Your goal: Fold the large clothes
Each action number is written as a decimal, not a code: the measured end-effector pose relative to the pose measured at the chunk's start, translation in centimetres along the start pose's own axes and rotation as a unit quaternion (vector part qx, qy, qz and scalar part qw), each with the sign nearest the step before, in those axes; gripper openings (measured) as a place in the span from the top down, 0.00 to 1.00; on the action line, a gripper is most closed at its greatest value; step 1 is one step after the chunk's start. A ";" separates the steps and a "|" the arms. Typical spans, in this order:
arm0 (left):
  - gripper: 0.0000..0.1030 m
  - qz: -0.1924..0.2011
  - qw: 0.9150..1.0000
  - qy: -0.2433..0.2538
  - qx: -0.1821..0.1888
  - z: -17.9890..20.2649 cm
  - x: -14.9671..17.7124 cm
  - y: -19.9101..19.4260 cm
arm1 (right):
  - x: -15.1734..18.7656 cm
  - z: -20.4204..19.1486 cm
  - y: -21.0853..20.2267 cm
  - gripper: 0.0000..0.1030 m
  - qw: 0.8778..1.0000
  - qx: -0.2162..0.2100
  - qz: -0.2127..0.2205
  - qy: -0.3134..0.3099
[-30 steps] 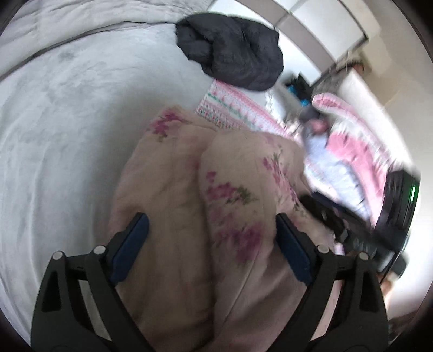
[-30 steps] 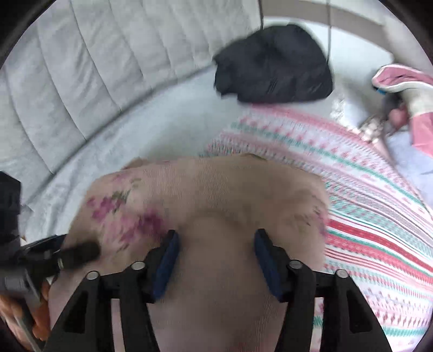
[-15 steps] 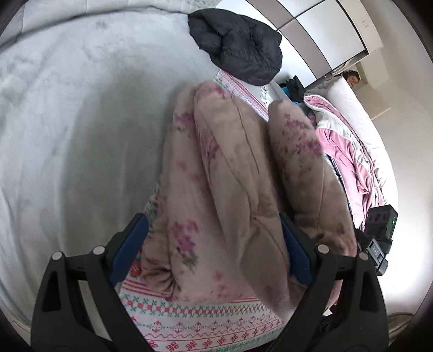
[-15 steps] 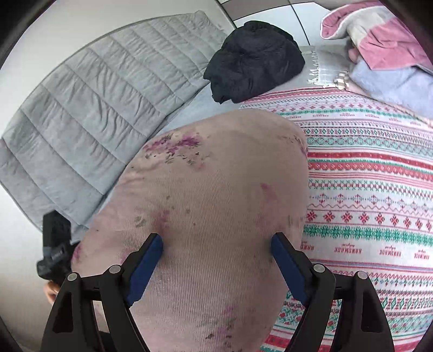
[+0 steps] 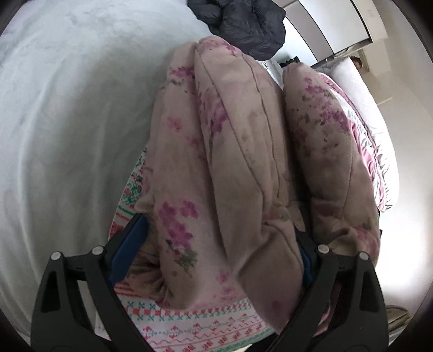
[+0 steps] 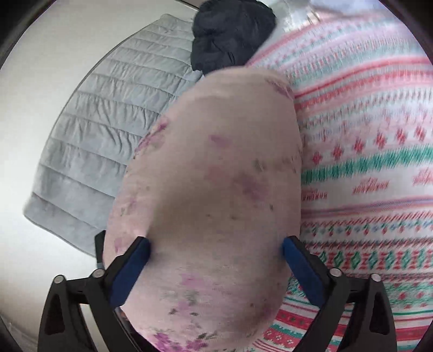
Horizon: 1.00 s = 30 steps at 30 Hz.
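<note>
Garment: one pink floral padded garment [image 5: 238,151], bunched into thick rolls, lying on top of the patterned knit blanket [image 5: 189,327] on the bed
Second look: the right wrist view has the same garment [image 6: 216,189] filling the middle, the striped knit blanket [image 6: 379,162] spread beside it
Left gripper [image 5: 219,251]: jaws spread wide either side of the garment's folds; whether the blue pads press the cloth I cannot tell, the right one is buried under fabric
Right gripper [image 6: 216,268]: jaws opening right now, the rounded bulk of the garment between them, both pads right at its flanks, pressure looks to be coming off
Handling: soft, puffy, springy; it looks light for its bulk and will sag and unroll rather than hold a crease, so each fold wants pressing flat
Where to grip: I'd pinch an outer edge or hem, thin layers only; a bite on the fat roll gives little control
Slip risk: the fleecy face should grip the pads well; the danger is grabbing the blanket underneath too
Count: one floral garment, one knit blanket, one dark puffy jacket [image 5: 243,24] heaped beyond, one grey quilted cover [image 6: 108,135], two grippers
Bed: pale grey sheet [image 5: 67,135] bare at the left
</note>
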<state>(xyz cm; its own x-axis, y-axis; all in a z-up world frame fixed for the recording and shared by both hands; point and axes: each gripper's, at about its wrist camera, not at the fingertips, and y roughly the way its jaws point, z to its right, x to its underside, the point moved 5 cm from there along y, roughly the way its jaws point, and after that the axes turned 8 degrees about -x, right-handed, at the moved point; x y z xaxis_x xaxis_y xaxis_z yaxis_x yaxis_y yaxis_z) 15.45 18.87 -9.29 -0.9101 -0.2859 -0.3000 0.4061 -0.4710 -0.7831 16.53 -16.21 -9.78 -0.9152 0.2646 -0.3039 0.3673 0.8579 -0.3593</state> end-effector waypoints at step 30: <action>0.40 0.015 0.999 -0.033 0.014 0.8 -0.9 1.6 | -0.5 -0.1 0.9 0.00 1.000 0.016 0.002 -0.016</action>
<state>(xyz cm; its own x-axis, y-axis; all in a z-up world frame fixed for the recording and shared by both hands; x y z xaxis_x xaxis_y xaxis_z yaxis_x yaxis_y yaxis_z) 16.98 17.72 -9.89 -0.8906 -0.3534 -0.2862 0.4360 -0.4844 -0.7584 17.25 -15.55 -9.90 -0.9077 0.2536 -0.3342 0.3773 0.8417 -0.3862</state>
